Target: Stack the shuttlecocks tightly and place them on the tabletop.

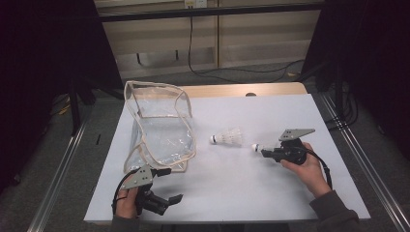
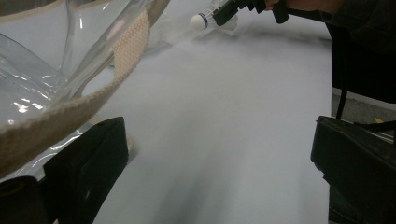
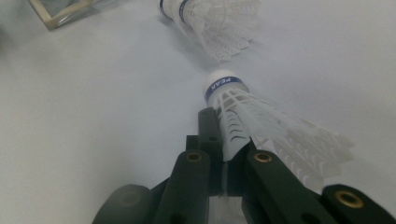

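**A:** So where's your right tongs [image 1: 263, 151] at? From the high view it sits right of centre on the surface [image 1: 270, 193], pointing left.

**B:** Yep, and your right tongs are clamped tight on 1 shuttlecock [image 3: 243, 116]. In the right gripper view the jaws pinch the feather skirt from the side, with the white cork tip and its blue band sticking out past the jaw ends. Skirt fans out to the right of the jaws.

**A:** And the 2nd shuttlecock [image 1: 228, 137]?

**B:** Lying on its side on the surface, cork pointing left, just beyond the one you're gripping and not touching it. It's between your right tongs and the clear bag [image 1: 162, 128].

**A:** The bag's the see-through one with beige trim?

**B:** Right, it stands on the left half of the surface, mouth open toward the top.

**A:** What about your left tongs [image 1: 167, 186]?

**B:** Down at the near left edge, just by the bag's near corner. In the left gripper view your jaws stand wide apart with nothing between them; the beige strap [image 2: 70, 112] runs just above the left jaw, can't tell if it's touching.
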Demonstrator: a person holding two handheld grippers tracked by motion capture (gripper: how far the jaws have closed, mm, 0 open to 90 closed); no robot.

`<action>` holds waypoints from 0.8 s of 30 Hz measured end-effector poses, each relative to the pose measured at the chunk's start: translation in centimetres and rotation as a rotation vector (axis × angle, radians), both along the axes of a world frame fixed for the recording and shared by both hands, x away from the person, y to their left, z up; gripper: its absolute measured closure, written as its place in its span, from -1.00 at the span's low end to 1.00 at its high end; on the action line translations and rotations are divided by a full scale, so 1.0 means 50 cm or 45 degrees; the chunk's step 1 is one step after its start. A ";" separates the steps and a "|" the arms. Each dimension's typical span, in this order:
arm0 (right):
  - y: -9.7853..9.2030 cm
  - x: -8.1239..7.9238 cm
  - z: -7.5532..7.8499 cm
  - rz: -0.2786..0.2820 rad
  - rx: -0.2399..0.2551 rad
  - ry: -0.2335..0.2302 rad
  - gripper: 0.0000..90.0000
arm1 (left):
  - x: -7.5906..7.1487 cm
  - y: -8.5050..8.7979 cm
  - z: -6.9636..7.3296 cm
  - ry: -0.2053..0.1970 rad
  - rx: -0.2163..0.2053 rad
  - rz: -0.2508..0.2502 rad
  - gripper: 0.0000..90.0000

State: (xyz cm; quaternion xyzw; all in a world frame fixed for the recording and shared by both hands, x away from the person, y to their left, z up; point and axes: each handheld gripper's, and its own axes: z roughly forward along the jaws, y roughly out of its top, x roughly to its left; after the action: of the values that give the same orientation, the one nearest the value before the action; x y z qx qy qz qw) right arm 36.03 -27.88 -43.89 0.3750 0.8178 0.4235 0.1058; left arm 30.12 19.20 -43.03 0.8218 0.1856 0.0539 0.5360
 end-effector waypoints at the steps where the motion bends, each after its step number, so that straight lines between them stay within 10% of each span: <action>1: -0.001 0.000 0.001 -0.007 -0.001 -0.008 0.99 | 0.000 0.000 0.000 0.001 0.001 0.000 -0.91; 24: -0.017 0.000 0.025 -0.001 0.017 -0.039 0.99 | -0.001 0.002 0.000 0.004 0.002 0.010 -0.91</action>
State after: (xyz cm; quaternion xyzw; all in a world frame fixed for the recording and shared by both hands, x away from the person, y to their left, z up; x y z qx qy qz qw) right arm 36.03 -28.74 -42.65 0.3695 0.8131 0.4347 0.1160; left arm 30.08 19.31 -43.04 0.8217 0.1896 0.0549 0.5347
